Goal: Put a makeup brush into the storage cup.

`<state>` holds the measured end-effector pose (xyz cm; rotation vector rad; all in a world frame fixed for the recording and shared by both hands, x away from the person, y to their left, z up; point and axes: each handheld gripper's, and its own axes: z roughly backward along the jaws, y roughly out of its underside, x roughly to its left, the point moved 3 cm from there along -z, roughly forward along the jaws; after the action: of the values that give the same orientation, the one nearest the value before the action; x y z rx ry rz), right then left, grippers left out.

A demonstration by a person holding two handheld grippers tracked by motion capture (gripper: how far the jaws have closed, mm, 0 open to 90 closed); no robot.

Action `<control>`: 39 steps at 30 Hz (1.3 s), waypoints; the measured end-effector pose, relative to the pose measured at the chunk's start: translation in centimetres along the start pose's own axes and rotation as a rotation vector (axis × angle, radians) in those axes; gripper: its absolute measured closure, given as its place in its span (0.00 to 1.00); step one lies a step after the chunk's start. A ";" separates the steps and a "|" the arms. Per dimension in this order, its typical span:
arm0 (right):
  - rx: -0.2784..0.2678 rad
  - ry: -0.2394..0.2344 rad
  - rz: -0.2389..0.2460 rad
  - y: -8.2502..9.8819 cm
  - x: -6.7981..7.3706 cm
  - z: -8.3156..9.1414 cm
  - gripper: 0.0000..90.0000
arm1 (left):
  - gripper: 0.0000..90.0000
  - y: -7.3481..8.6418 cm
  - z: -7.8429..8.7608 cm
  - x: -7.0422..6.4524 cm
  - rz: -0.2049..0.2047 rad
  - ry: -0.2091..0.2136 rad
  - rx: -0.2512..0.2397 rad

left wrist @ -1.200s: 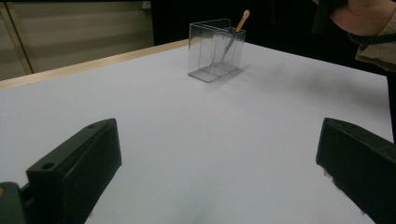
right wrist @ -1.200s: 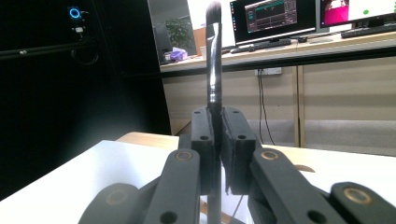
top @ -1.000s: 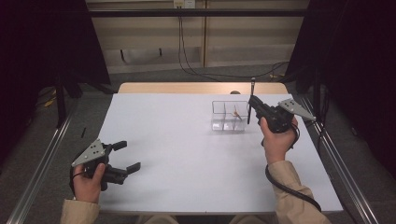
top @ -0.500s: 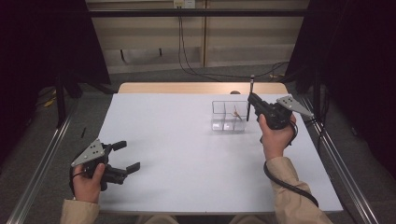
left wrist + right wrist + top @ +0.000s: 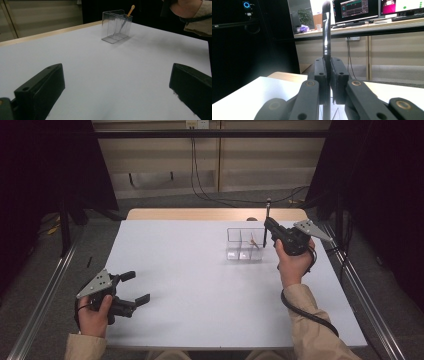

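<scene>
Brush [image 5: 326,32] gripped upright in the right gripper [image 5: 270,226], just beside a clear box [image 5: 244,245].

Right gripper's jaws are pressed tight on the dark, slender brush handle, which rises straight above them and also drops below; the clear divided box sits just past and under the jaws, with a wooden-tipped stick [image 5: 131,10] leaning inside. Left gripper [image 5: 135,287] rests low over the white table [image 5: 190,270], jaws spread wide with nothing between them, well apart from the box ahead of it.
</scene>
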<state>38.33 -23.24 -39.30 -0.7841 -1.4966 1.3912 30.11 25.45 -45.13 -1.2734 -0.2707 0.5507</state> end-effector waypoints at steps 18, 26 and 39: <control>-0.004 0.015 0.004 -0.1 -0.6 -0.9 0.94 | 0.00 0.0 0.1 0.1 -0.003 -0.003 0.002; -0.002 0.021 0.011 -0.2 -0.9 -1.2 0.94 | 0.00 0.1 0.1 0.1 0.000 -0.001 0.001; 0.005 0.019 0.015 -0.1 -1.2 -1.8 0.94 | 0.00 0.0 0.1 0.1 -0.001 -0.002 0.000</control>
<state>40.41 -23.63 -39.53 -0.8046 -1.4748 1.3948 30.14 25.60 -45.14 -1.2731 -0.2729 0.5514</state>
